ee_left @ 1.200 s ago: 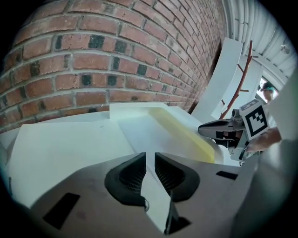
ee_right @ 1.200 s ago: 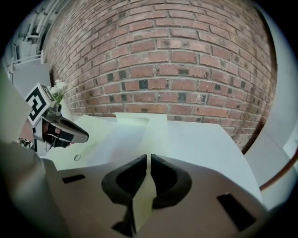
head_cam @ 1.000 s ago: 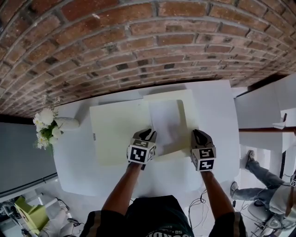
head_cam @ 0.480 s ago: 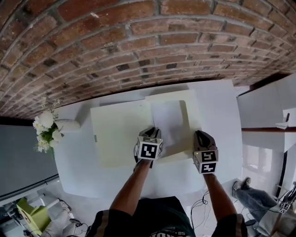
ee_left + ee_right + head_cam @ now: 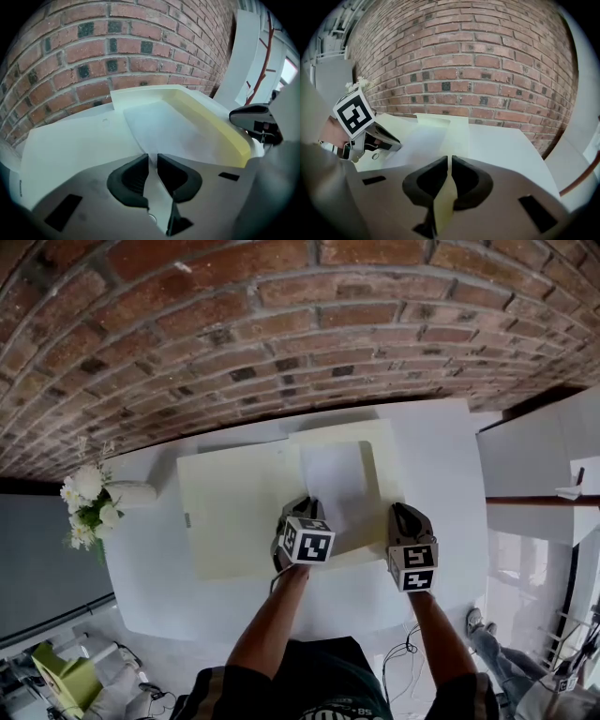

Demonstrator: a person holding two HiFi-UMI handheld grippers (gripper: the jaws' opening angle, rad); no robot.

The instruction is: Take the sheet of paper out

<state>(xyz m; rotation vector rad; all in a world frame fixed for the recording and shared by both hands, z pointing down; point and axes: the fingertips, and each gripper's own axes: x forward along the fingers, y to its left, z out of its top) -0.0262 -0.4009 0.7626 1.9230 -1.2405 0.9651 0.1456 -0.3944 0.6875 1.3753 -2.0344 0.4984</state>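
A pale yellow folder (image 5: 234, 512) lies open on the white table (image 5: 441, 456). The white sheet of paper (image 5: 336, 486) rests on its right half. My left gripper (image 5: 300, 507) is at the sheet's near left corner. In the left gripper view this gripper (image 5: 153, 157) is shut on the sheet (image 5: 168, 131), which runs back between the jaws. My right gripper (image 5: 405, 512) sits at the folder's near right edge. The right gripper view shows this gripper (image 5: 450, 161) shut on the yellow folder flap (image 5: 457, 136).
A white vase of white flowers (image 5: 89, 502) stands at the table's left end. A brick wall (image 5: 281, 324) rises behind the table. White furniture (image 5: 544, 456) stands to the right. The table's near edge lies just behind both grippers.
My left gripper has shifted a little to the right and turned, with the sheet's corner in it. The right gripper has stayed at the folder's edge.
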